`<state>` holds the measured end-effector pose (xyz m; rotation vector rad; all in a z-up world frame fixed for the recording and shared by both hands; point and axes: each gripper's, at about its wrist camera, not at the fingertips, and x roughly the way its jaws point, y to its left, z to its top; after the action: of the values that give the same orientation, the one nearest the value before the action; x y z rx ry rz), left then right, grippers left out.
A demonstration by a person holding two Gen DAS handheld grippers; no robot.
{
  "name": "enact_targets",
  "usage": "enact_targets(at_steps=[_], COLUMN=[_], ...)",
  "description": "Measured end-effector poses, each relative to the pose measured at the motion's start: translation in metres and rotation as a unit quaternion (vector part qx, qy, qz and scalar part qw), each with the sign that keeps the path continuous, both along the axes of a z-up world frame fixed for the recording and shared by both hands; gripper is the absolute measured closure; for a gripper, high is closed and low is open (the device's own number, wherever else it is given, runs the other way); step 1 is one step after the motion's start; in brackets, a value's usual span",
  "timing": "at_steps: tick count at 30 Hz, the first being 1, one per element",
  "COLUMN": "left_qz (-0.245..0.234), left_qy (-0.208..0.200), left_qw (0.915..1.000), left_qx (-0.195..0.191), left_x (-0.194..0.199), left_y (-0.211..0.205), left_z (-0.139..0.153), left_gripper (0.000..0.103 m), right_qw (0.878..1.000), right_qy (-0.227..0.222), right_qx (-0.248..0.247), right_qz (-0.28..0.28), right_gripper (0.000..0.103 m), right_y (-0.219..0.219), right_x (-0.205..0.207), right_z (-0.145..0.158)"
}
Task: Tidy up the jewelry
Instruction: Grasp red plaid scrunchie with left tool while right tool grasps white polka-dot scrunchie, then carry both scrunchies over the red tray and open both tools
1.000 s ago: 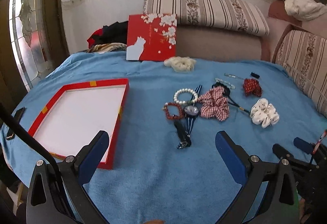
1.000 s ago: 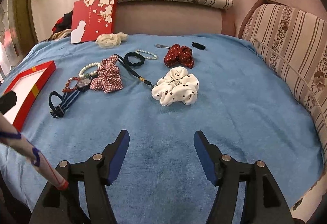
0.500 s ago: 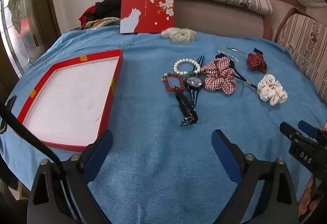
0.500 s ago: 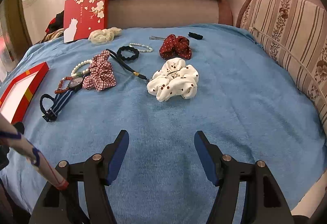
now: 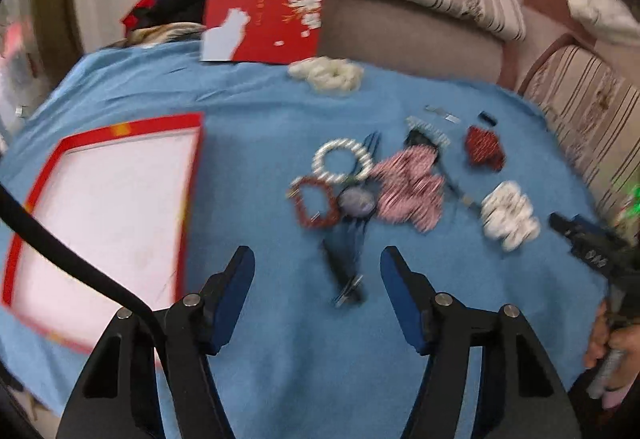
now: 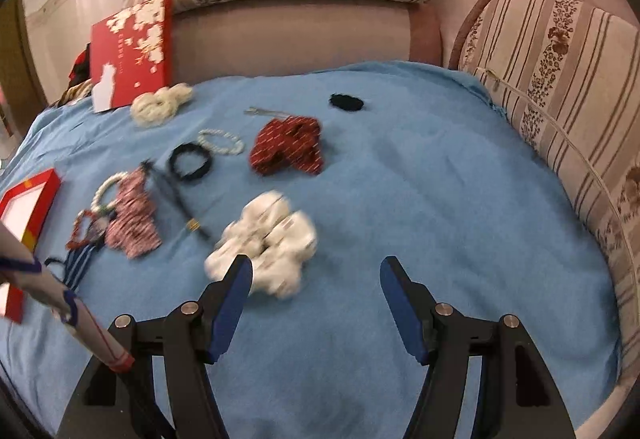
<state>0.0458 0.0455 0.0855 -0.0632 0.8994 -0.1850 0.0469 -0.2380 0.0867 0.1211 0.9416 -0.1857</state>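
In the left wrist view my left gripper (image 5: pixel 318 271) hovers over the blue cloth, its jaws closing. The dark blue striped strap (image 5: pixel 344 263) lies between the fingertips, and the pads are not touching it. Past it lie a watch face (image 5: pixel 357 200), a red bead bracelet (image 5: pixel 314 205), a pearl bracelet (image 5: pixel 342 159) and a plaid scrunchie (image 5: pixel 408 187). The red tray (image 5: pixel 160 121) with a white floor lies to the left. My right gripper (image 6: pixel 318 279) is open and holds nothing. The white dotted scrunchie (image 6: pixel 268 239) lies just beyond its left finger.
A red dotted scrunchie (image 6: pixel 288 147), a black hair tie (image 6: pixel 190 161), a small pearl bracelet (image 6: pixel 220 141), a metal clip (image 6: pixel 264 113) and a cream scrunchie (image 6: pixel 160 105) lie farther back. The red lid (image 6: pixel 132 51) leans on the sofa. Striped cushions (image 6: pixel 560 87) border the right. A patterned sleeve (image 6: pixel 60 299) crosses lower left.
The left jaws have narrowed and that gripper has moved forward over the dark strap. The right gripper has advanced toward the white scrunchie, still wide open.
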Motion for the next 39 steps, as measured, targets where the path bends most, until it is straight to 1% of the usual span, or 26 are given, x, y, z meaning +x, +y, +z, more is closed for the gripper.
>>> enact_targets(at_steps=[1, 3, 6, 7, 8, 10, 13, 16, 17, 18, 19, 20, 21, 22, 23, 27, 28, 30, 33, 36, 37, 39], left_qz=[-0.008, -0.022, -0.051, -0.061, -0.072, -0.090, -0.112, -0.125, -0.125, -0.124, -0.122, -0.117, -0.109, -0.107, -0.103, -0.100, -0.099, -0.094, -0.075, -0.025, -0.009, 0.030], left_qy=[0.005, 0.011, 0.023, 0.026, 0.030, 0.044, 0.064, 0.079, 0.082, 0.084, 0.086, 0.086, 0.087, 0.091, 0.093, 0.073, 0.063, 0.042, 0.002, -0.028, -0.033, -0.028], left_qw=[0.9999, 0.9995, 0.9983, 0.9978, 0.9970, 0.9949, 0.9916, 0.9889, 0.9884, 0.9881, 0.9879, 0.9882, 0.9890, 0.9894, 0.9902, 0.9918, 0.9921, 0.9929, 0.9955, 0.9986, 0.9989, 0.9987], left_qx=[-0.011, -0.021, -0.015, -0.011, -0.005, 0.006, 0.006, 0.019, 0.026, 0.032, 0.041, 0.049, 0.049, 0.037, 0.013, -0.031, -0.046, -0.059, -0.058, -0.036, -0.031, -0.030], left_x=[0.010, 0.025, 0.047, 0.053, 0.060, 0.073, 0.087, 0.098, 0.101, 0.104, 0.106, 0.107, 0.108, 0.109, 0.107, 0.088, 0.078, 0.062, 0.041, 0.030, 0.030, 0.033], left_y=[-0.005, -0.017, -0.044, -0.052, -0.063, -0.084, -0.104, -0.124, -0.129, -0.132, -0.135, -0.136, -0.135, -0.133, -0.128, -0.112, -0.103, -0.089, -0.060, -0.019, -0.003, 0.033], left_z=[0.001, 0.000, -0.008, -0.011, -0.016, -0.029, -0.043, -0.060, -0.065, -0.069, -0.073, -0.074, -0.074, -0.073, -0.068, -0.037, -0.024, -0.003, 0.026, 0.044, 0.046, 0.046], left_gripper=[0.038, 0.038, 0.038, 0.039, 0.040, 0.049, 0.050, 0.050, 0.051, 0.057, 0.074, 0.084, 0.094, 0.096, 0.097, 0.097, 0.097, 0.097, 0.097, 0.097, 0.097, 0.097], right_qw=[1.000, 0.999, 0.994, 0.992, 0.992, 0.991, 0.990, 0.991, 0.991, 0.991, 0.991, 0.990, 0.990, 0.989, 0.990, 0.992, 0.992, 0.992, 0.993, 0.994, 0.994, 0.994], right_qy=[0.000, 0.001, 0.016, 0.016, 0.015, 0.013, 0.019, 0.028, 0.033, 0.036, 0.040, 0.044, 0.047, 0.046, 0.042, 0.016, 0.010, -0.002, -0.020, -0.037, -0.041, -0.047], right_qx=[0.006, 0.040, 0.111, 0.121, 0.129, 0.134, 0.143, 0.134, 0.128, 0.126, 0.127, 0.131, 0.136, 0.138, 0.137, 0.129, 0.128, 0.126, 0.115, 0.099, 0.097, 0.097], right_qz=[0.000, -0.008, -0.014, -0.012, -0.010, -0.006, 0.003, 0.013, 0.015, 0.016, 0.017, 0.018, 0.017, 0.016, 0.014, 0.001, -0.003, -0.009, -0.013, -0.003, 0.005, 0.022], right_gripper=[0.032, 0.032, 0.032, 0.032, 0.032, 0.032, 0.032, 0.032, 0.035, 0.040, 0.054, 0.072, 0.080, 0.087, 0.091, 0.093, 0.093, 0.093, 0.093, 0.093, 0.094, 0.094], right_y=[-0.005, -0.017, -0.031, -0.031, -0.032, -0.030, -0.025, -0.018, -0.014, -0.013, -0.013, -0.013, -0.014, -0.015, -0.015, -0.020, -0.021, -0.021, -0.016, -0.001, 0.006, 0.023], right_x=[0.003, 0.008, 0.015, 0.017, 0.019, 0.022, 0.027, 0.033, 0.036, 0.038, 0.039, 0.041, 0.041, 0.040, 0.039, 0.029, 0.025, 0.017, 0.003, -0.013, -0.015, -0.019], right_z=[-0.002, -0.011, -0.025, -0.027, -0.027, -0.030, -0.035, -0.042, -0.045, -0.047, -0.049, -0.052, -0.053, -0.053, -0.051, -0.037, -0.033, -0.025, -0.013, 0.005, 0.011, 0.022])
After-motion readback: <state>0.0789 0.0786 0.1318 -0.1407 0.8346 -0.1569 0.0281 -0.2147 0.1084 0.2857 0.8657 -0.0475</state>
